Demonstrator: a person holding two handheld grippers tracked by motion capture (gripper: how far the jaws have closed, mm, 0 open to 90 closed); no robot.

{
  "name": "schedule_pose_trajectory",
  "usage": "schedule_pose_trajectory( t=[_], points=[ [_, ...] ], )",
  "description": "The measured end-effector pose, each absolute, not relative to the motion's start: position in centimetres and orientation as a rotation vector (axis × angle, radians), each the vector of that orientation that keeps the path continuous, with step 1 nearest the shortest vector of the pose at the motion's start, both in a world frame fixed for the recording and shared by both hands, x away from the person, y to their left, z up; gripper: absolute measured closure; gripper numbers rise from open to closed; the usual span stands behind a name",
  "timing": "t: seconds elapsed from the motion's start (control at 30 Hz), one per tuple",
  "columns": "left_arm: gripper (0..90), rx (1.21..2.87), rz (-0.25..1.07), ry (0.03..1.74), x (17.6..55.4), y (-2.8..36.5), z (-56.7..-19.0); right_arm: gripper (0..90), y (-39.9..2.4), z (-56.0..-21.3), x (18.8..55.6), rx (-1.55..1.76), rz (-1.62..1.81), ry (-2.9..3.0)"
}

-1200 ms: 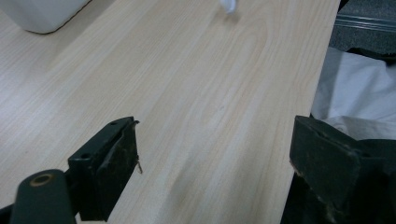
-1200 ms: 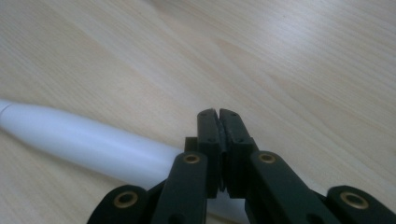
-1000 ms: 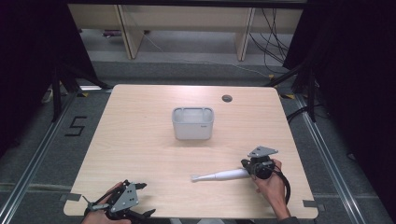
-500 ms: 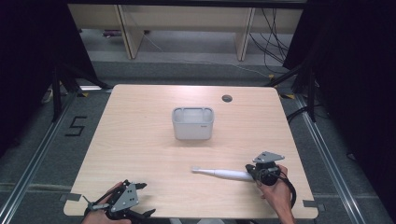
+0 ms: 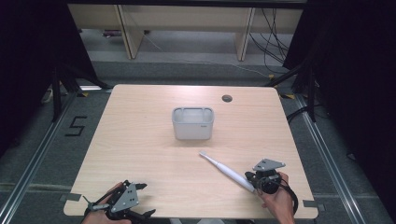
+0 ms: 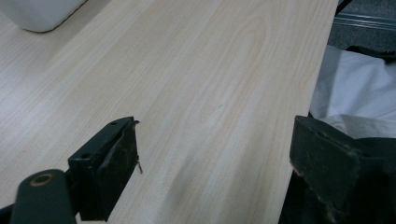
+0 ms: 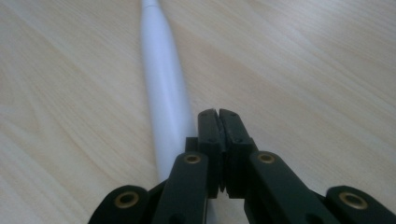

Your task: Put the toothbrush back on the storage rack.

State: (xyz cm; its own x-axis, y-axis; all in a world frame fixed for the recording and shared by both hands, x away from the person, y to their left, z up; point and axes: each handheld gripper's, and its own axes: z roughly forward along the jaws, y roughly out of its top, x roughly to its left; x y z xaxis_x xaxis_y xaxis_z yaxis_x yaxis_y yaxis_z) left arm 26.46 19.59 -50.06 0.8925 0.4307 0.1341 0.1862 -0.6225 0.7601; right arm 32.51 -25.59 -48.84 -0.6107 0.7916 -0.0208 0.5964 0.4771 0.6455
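The wooden table (image 5: 140,154) is stretching ahead of both grippers, with the white bin (image 5: 193,122) standing well beyond them near its middle. The left gripper (image 6: 215,154) is hovering at the near edge, jaws spread wide over bare wood. The right gripper (image 7: 218,116) is sitting with jaws pressed together (nothing between them), the white electric toothbrush (image 7: 163,93) lying just beside its left jaw, pointing away toward the bin.

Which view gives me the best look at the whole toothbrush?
The high view: the toothbrush lies whole on the table, head toward the bin. The right gripper view gives its blurred handle beside the shut jaws.
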Motion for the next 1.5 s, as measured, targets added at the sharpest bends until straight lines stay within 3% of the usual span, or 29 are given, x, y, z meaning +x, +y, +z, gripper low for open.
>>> schedule_pose_trajectory(
  t=[0.73, 0.87, 0.9, 1.03, 1.5],
  points=[
    [14.8, 2.259, 0.407, 0.440, 26.5, 19.6, -50.0, 86.0, -24.5, -48.7, 30.5, 1.126, 0.851, 2.465],
    [14.8, 2.275, 0.398, 0.430, 26.6, 19.7, -50.1, 79.1, -24.6, -48.3, 30.6, 1.106, 0.846, 2.429],
    [14.8, 2.266, 0.400, 0.429, 26.6, 19.6, -50.1, 72.4, -24.8, -47.9, 30.7, 1.136, 0.857, 2.405],
    [14.8, 2.265, 0.407, 0.438, 26.7, 19.7, -50.3, 62.6, -25.3, -46.6, 31.3, 1.175, 0.862, 2.377],
    [14.7, 2.264, 0.402, 0.448, 26.7, 19.7, -50.3, 44.0, -23.0, -45.3, 34.1, 1.221, 0.807, 2.506]
  ],
)
